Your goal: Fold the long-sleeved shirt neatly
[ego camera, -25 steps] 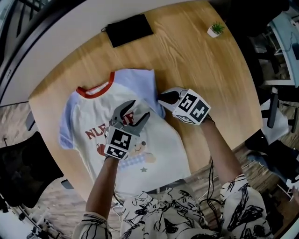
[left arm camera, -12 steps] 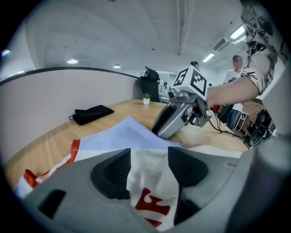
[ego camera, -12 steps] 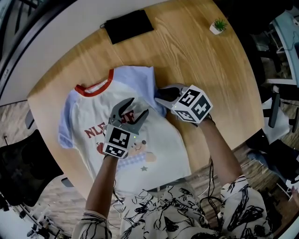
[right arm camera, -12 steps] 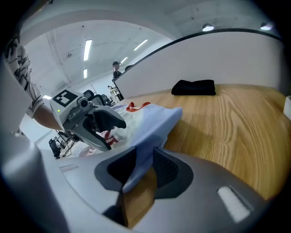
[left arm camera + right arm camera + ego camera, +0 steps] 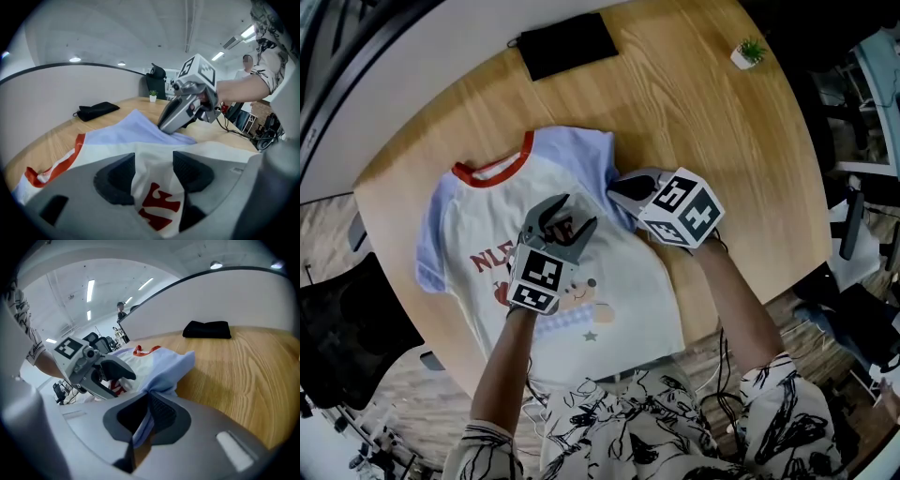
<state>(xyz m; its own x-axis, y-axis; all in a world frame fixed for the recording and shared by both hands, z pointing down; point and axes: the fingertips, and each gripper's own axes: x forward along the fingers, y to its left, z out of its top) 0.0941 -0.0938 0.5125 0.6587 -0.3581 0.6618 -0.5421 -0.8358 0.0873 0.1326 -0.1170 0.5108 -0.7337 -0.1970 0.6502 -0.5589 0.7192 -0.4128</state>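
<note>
Found the shirt (image 5: 581, 291) spread front-up on the bench (image 5: 703, 112), collar at the far side from both sets of jaws. Saw the right gripper (image 5: 150, 401) with its jaws just closed on the blue sleeve (image 5: 586, 155): a bunched fold of the cloth pinched between the pads, the rest fanning out ahead of them towards the collar. Saw the left gripper (image 5: 152, 171) with jaws apart and gripping nothing, poised over the chest print (image 5: 492, 262), red lettering showing in the gap between the pads. Could not tell whether its tips touched the cloth.

Judged the step as folding that sleeve in across the body. Called for a low lift, only enough to free the sleeve from the bench, then a carry across towards the left jaws. Would have helped to press the left jaws down on the chest as an anchor, so the body stayed put. Needed a straight fold line along the shoulder and a flat lay before letting go. Risked a crease from so bunched a pinch.
</note>
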